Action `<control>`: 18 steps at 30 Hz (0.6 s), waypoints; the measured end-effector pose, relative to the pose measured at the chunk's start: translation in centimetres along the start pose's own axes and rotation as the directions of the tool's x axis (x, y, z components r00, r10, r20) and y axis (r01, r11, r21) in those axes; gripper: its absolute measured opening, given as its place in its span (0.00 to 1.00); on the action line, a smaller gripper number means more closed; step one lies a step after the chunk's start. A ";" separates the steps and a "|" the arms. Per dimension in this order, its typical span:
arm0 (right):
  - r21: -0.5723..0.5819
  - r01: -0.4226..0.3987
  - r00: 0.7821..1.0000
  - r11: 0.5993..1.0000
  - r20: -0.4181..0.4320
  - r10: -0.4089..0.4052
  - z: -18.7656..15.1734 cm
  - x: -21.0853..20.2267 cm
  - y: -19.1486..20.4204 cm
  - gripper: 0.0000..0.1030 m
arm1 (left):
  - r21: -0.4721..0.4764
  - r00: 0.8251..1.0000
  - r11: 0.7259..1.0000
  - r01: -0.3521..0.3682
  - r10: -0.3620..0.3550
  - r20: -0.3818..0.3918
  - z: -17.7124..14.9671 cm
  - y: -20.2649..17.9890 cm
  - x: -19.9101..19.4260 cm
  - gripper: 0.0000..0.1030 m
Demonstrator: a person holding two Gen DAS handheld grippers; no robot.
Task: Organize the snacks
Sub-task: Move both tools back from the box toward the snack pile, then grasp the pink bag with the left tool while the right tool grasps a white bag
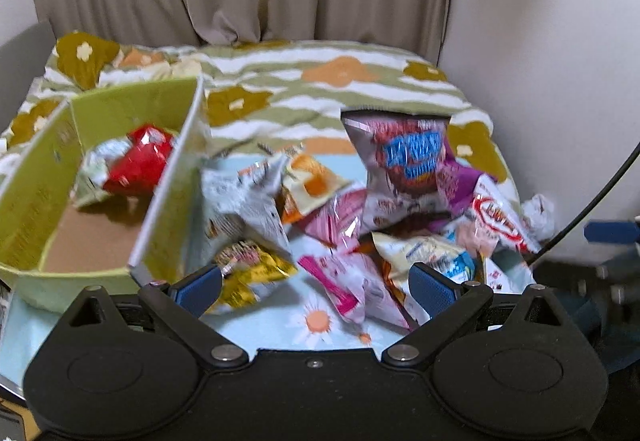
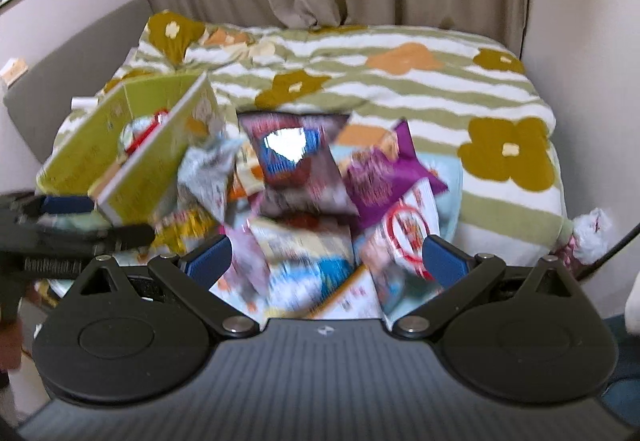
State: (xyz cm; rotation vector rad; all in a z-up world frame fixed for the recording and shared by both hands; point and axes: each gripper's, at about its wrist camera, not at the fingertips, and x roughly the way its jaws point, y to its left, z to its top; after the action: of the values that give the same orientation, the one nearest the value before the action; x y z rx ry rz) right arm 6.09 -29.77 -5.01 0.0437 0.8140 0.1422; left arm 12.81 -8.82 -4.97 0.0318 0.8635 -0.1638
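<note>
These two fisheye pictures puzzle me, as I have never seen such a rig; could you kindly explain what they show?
No robot is here: a person holds a two-finger gripper in each hand, and a camera on each one looks forward along its blue-padded fingers. One picture comes from the left gripper, the other from the right gripper. Both are open and hold nothing. Ahead lies a bed with a flowered blanket, and on it a pile of snack packets on a light blue cloth. Left of the pile stands a green box with a red packet and a pale one inside. The pictures are blurred, so labels cannot be read.
</note>
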 end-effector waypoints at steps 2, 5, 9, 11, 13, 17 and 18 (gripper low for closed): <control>-0.018 -0.005 1.000 1.000 -0.024 0.005 -1.3 0.7 -0.4 1.00 | -0.007 1.000 1.000 0.001 -0.001 -0.020 -0.1 -0.2 1.2 0.98; -0.045 -0.015 0.998 0.999 -0.059 0.012 -3.1 1.9 -0.3 1.00 | 0.002 0.999 1.000 0.006 -0.006 -0.050 -0.4 -0.5 3.0 0.98; -0.098 -0.021 0.996 0.995 -0.090 0.012 -5.3 3.9 0.4 1.00 | 0.026 0.996 1.000 0.016 -0.013 -0.084 -0.7 -0.8 5.6 0.96; -0.123 -0.014 0.995 0.992 -0.099 0.002 -6.1 4.7 0.7 1.00 | 0.023 0.995 1.000 0.022 -0.020 -0.100 -0.8 -0.8 6.9 0.96; -0.139 -0.018 0.995 0.990 -0.101 0.004 -6.7 5.5 0.8 1.00 | 0.016 0.994 1.000 0.025 -0.023 -0.110 -0.8 -0.9 8.0 0.94; -0.161 -0.014 0.993 0.987 -0.114 -0.004 -7.4 6.6 0.6 1.00 | 0.009 0.990 0.999 0.035 -0.033 -0.141 -0.8 -1.0 9.9 0.92; -0.168 -0.010 0.993 0.986 -0.116 -0.010 -7.5 6.7 0.6 1.00 | 0.009 0.989 0.999 0.036 -0.034 -0.147 -0.9 -1.0 10.4 0.91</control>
State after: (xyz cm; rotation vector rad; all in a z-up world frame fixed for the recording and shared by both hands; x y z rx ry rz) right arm 5.12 -28.35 -14.98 -0.1250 0.9158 0.2144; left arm 18.60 -11.08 -13.39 0.0398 1.0102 -0.2009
